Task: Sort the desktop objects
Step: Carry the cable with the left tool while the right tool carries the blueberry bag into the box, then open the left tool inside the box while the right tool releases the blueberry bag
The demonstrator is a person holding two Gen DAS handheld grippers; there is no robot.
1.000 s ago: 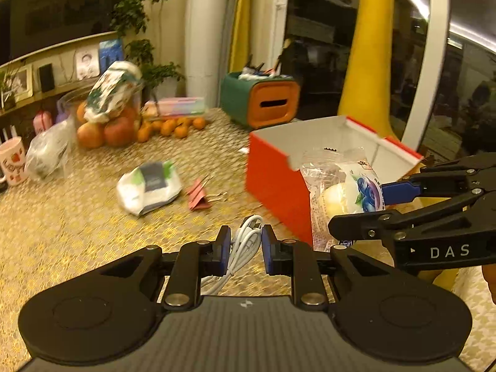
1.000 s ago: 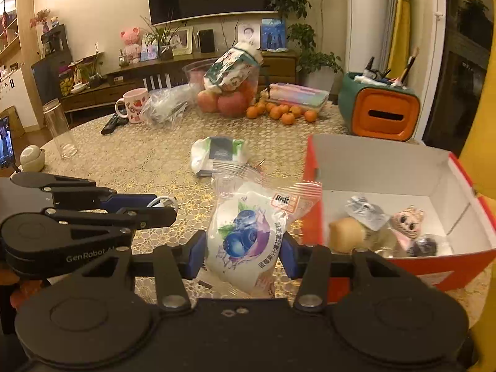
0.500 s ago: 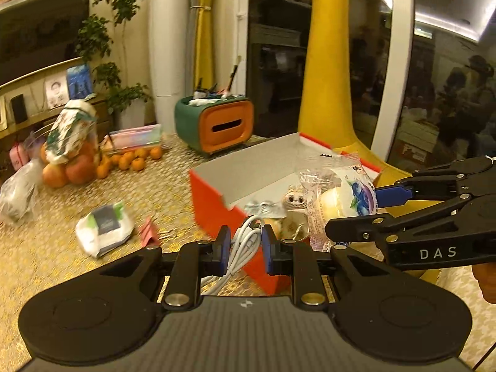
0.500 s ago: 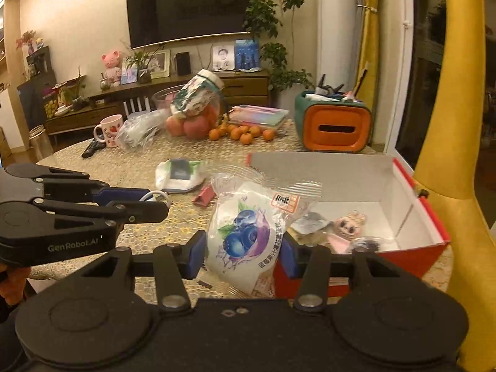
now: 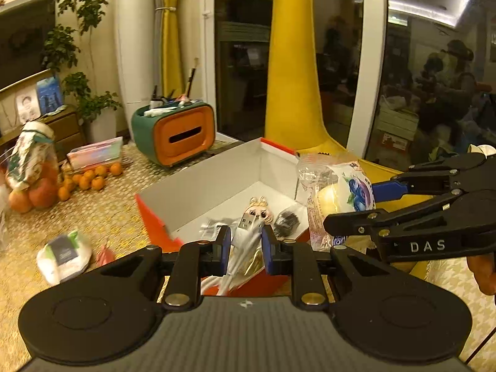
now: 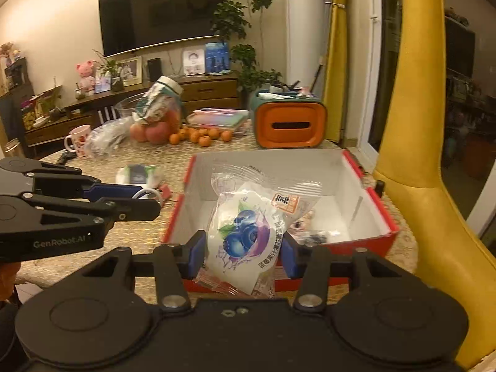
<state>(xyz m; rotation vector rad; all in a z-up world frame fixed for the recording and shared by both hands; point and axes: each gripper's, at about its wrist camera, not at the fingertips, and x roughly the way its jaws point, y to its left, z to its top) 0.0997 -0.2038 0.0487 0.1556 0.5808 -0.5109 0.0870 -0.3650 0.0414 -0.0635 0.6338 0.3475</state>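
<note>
My left gripper [image 5: 245,248] is shut on a coiled white USB cable [image 5: 245,241], held over the near edge of the red box [image 5: 155,220] with white inside walls. My right gripper [image 6: 243,252] is shut on a blueberry snack bag [image 6: 248,235], held above the near wall of the same box [image 6: 384,214]. In the left wrist view the bag [image 5: 338,192] hangs at the right over the box, in the right gripper [image 5: 384,198]. Inside the box lie a small doll figure [image 5: 263,212], a dark item [image 5: 286,220] and a wrapper. The left gripper [image 6: 145,198] shows at the left of the right wrist view.
A wet-wipes pack [image 5: 63,252] and a pink binder clip [image 5: 104,255] lie on the patterned tablecloth left of the box. An orange-and-green organizer [image 5: 175,133], small oranges [image 5: 90,179], apples and a jar stand further back. A yellow chair [image 6: 424,186] rises right of the table.
Both grippers have moved forward and up toward the box with their loads. The box interior now lies right below the cable and the snack bag.
</note>
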